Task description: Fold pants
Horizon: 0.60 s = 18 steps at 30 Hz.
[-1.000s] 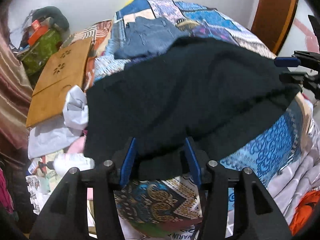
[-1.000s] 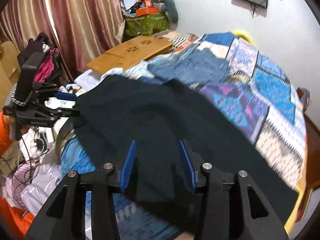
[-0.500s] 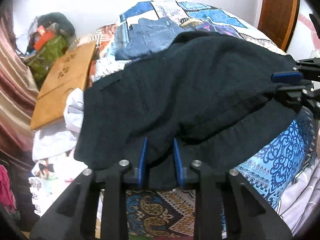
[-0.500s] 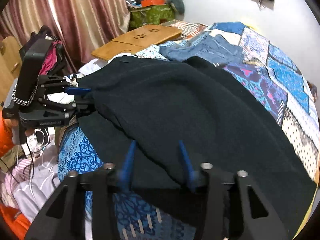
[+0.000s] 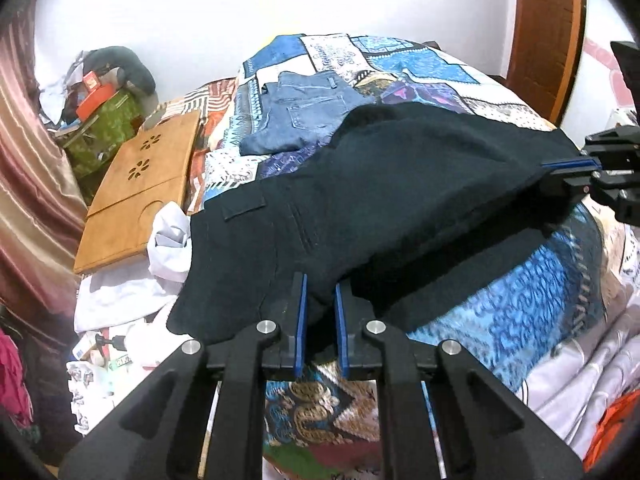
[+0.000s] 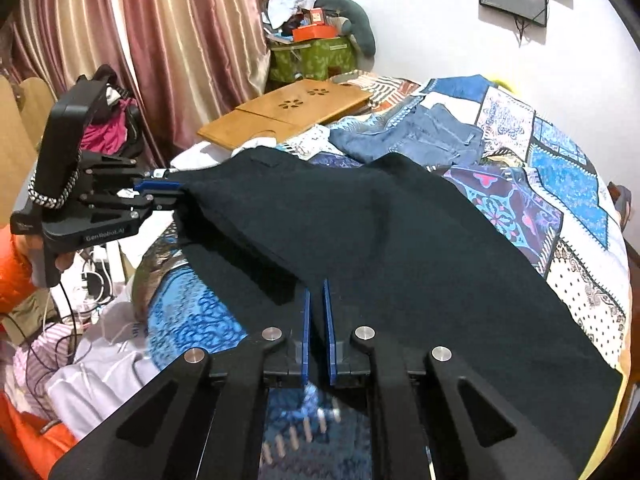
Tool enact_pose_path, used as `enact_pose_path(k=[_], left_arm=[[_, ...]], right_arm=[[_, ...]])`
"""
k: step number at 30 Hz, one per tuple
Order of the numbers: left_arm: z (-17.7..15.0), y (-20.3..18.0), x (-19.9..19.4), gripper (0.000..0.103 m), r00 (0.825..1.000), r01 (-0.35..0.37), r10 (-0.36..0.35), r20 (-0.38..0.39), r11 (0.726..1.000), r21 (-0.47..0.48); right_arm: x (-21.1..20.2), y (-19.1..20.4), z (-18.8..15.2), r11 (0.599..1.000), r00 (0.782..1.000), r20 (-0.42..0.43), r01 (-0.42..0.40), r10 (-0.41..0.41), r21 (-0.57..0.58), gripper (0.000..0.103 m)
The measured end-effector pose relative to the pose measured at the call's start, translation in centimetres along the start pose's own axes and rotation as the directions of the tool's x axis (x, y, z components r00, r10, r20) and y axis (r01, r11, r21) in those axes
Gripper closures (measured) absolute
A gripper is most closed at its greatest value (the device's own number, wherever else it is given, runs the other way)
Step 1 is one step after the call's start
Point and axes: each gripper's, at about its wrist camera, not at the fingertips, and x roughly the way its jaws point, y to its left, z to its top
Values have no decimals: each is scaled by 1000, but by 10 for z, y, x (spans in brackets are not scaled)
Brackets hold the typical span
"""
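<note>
Dark navy pants (image 5: 400, 184) lie spread over a patchwork bedspread (image 5: 400, 68); they also show in the right wrist view (image 6: 400, 232). My left gripper (image 5: 319, 292) is shut on the near edge of the pants and lifts the top layer. My right gripper (image 6: 316, 296) is shut on the same edge further along. Each gripper shows in the other's view, the right one (image 5: 568, 168) and the left one (image 6: 160, 192), both clamped on the cloth. The raised layer sags between them above a lower layer.
Folded blue jeans (image 5: 304, 112) lie on the bed beyond the pants. A wooden lap tray (image 5: 140, 192) and white cloth (image 5: 168, 240) lie at the left bedside. Curtains (image 6: 140, 40) and a cluttered green box (image 6: 312, 56) stand behind. Laundry (image 5: 580, 368) lies below the bed edge.
Both grippers have closed from open onto the pants' near edge and lifted it, so the top layer now hangs taut between them above the bedspread.
</note>
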Motion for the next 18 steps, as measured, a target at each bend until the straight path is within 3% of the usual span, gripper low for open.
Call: enact_pose_path(k=[6, 8, 9, 11, 18], left_arm=[[-25, 2, 22, 89, 991, 71, -77, -107, 996, -61], [-28, 2, 18, 89, 991, 75, -82, -106, 995, -65], [-29, 5, 12, 89, 991, 77, -83, -100, 995, -65], [-28, 11, -1, 89, 992, 89, -95, -86, 993, -76], [-4, 51, -25, 80, 1000, 30, -31, -3, 986, -165]], right_arm=[[21, 2, -16, 999, 995, -98, -21, 25, 36, 90], [22, 2, -19, 998, 993, -111, -26, 32, 55, 82], [20, 1, -18, 997, 993, -105, -44, 51, 67, 74], [12, 0, -13, 993, 992, -98, -75, 83, 88, 68], [-11, -8, 9, 992, 997, 15, -80, 79, 101, 66]])
